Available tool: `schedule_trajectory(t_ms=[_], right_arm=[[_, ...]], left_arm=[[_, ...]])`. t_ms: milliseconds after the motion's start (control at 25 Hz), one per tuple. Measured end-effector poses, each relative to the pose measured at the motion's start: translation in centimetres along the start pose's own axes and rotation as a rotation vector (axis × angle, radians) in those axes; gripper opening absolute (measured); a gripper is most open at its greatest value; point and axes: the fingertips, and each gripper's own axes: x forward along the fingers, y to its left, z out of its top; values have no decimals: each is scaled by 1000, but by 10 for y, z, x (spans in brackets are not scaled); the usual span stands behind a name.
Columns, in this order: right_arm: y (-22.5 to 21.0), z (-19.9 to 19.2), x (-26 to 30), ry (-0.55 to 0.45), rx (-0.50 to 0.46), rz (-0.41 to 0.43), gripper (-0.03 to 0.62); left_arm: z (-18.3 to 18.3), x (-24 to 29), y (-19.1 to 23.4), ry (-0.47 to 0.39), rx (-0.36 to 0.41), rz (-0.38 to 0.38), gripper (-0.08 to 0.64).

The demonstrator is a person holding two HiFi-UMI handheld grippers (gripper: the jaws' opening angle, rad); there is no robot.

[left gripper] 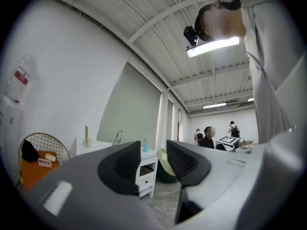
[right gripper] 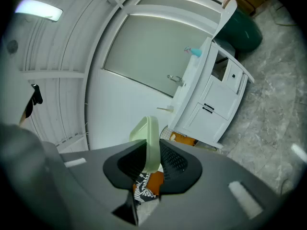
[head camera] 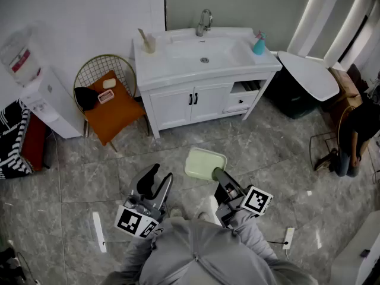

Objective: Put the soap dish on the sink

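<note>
My right gripper [head camera: 217, 175] is shut on the rim of a pale green soap dish [head camera: 204, 163], held out over the floor in front of the white sink cabinet [head camera: 196, 97]. In the right gripper view the soap dish [right gripper: 150, 140] stands edge-on between the jaws of the right gripper [right gripper: 152, 158]. The sink [head camera: 204, 53] with its tap [head camera: 203, 22] lies well ahead. My left gripper [head camera: 159, 179] hangs open and empty at the lower left; in its own view the left gripper [left gripper: 153, 163] has nothing between its jaws.
A wooden cup [head camera: 148, 42] and a blue soap bottle [head camera: 258, 44] stand on the counter. An orange-cushioned wire chair [head camera: 107, 100] and water dispenser [head camera: 35, 88] sit left. A green bin with white lid [head camera: 306, 79] is right, near a crouching person [head camera: 356, 138].
</note>
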Motion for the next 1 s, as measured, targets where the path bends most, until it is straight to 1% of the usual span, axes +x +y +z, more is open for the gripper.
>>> schedule_trajectory(t_ms=[440, 680, 1000], right_arm=[[-4, 3, 5, -4, 11, -11, 55], [-12, 5, 9, -32, 62, -22, 55], [-11, -2, 36, -49, 75, -36, 55]], left_arm=[[-2, 6, 4, 9, 5, -8, 179], [-4, 5, 11, 7, 0, 0, 179], [-6, -3, 42, -1, -17, 6, 179]])
